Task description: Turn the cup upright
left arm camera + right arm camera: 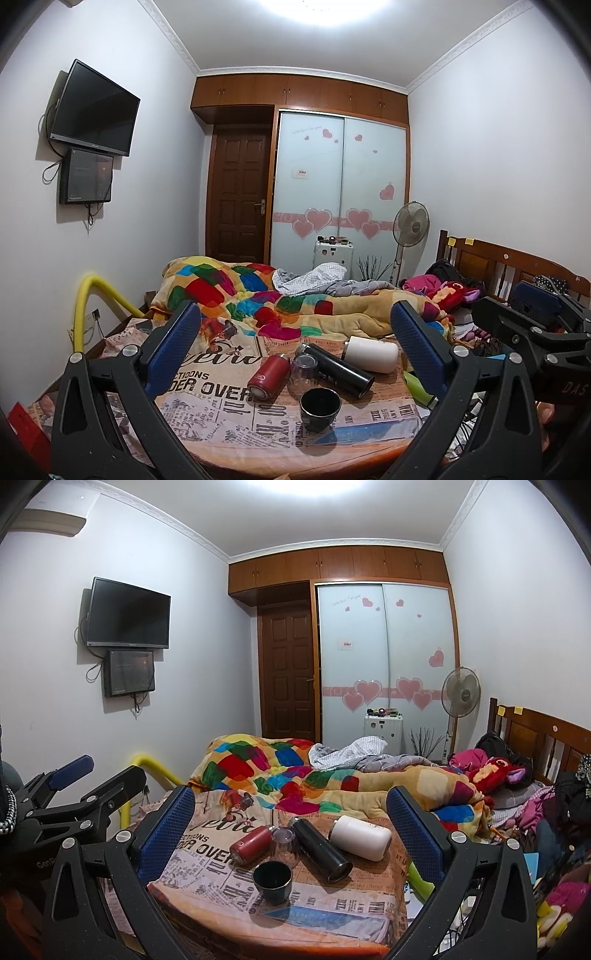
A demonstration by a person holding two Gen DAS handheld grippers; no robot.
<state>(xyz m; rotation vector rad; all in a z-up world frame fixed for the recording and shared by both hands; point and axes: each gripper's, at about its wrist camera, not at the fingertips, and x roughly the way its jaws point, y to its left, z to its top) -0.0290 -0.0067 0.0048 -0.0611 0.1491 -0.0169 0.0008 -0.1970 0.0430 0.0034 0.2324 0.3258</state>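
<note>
A small dark cup stands upright, mouth up, near the front of a newspaper-print cloth; it also shows in the right wrist view. Behind it lie a red flask, a black flask and a white flask, all on their sides. A clear glass sits mouth down between the red and black flasks. My left gripper and right gripper are open and empty, held back from the objects.
A bed behind carries a colourful patchwork quilt and clothes. A wooden headboard is at the right, a yellow tube at the left. A standing fan, wardrobe and door are at the back.
</note>
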